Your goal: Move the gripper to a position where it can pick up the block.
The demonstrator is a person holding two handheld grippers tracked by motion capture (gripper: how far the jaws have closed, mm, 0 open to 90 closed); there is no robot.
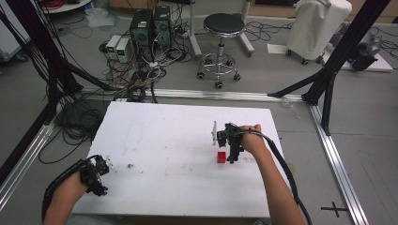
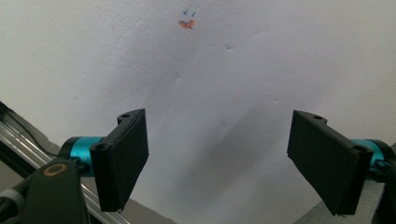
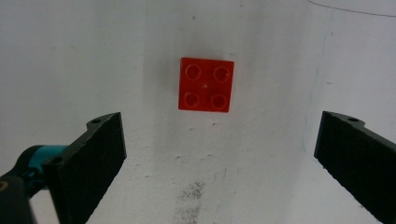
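A small red brick (image 1: 221,157) with four studs lies on the white table (image 1: 178,140), right of its middle. In the right gripper view the same brick (image 3: 206,84) lies flat on the table, ahead of the wide-apart jaws. My right gripper (image 1: 233,150) hangs just to the right of the brick, pointing down, open and holding nothing. My left gripper (image 1: 96,176) sits over the table's front left corner, open; its gap (image 2: 217,161) holds only bare table.
An orange and blue mark (image 2: 187,22) is on the table ahead of the left gripper. A small brown speck (image 1: 130,165) lies near the left gripper. A stool (image 1: 221,28), computer boxes (image 1: 150,28) and cables (image 1: 136,79) stand on the floor beyond the table's far edge.
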